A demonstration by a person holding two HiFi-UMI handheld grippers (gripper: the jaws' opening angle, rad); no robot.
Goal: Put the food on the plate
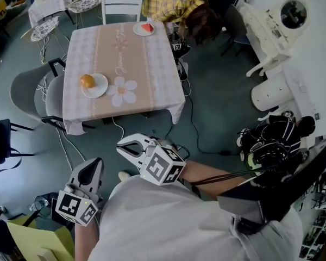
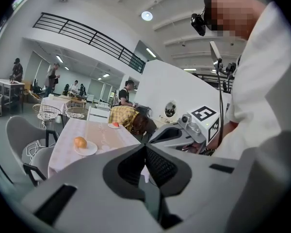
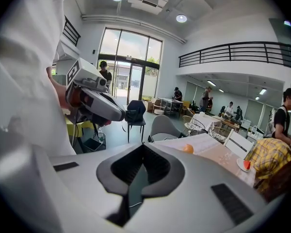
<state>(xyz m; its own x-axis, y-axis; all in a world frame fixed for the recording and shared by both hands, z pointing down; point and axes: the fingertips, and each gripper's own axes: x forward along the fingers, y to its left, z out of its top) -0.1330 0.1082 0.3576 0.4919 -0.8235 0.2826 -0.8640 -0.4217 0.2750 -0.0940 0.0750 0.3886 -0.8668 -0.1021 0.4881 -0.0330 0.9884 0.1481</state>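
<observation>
A round orange food (image 1: 87,81) sits on a white plate (image 1: 99,88) at the near left of the cloth-covered table (image 1: 152,80). A second plate (image 1: 138,30) with a red piece of food (image 1: 147,28) is at the table's far edge. Both gripper views show the orange food (image 2: 80,141) (image 3: 187,148) and the red piece (image 2: 115,124) (image 3: 246,164) far off. My left gripper (image 1: 91,167) (image 2: 145,147) and right gripper (image 1: 125,145) (image 3: 142,147) are held close to my body, well short of the table. Both are shut with nothing between the jaws.
A person in a yellow plaid shirt (image 1: 171,1) bends down at the table's far right corner. Grey chairs (image 1: 27,94) stand to the table's left and a white chair (image 1: 121,5) behind it. Cables (image 1: 193,126) run across the floor. A black bag (image 1: 271,140) and white equipment (image 1: 277,20) are on the right.
</observation>
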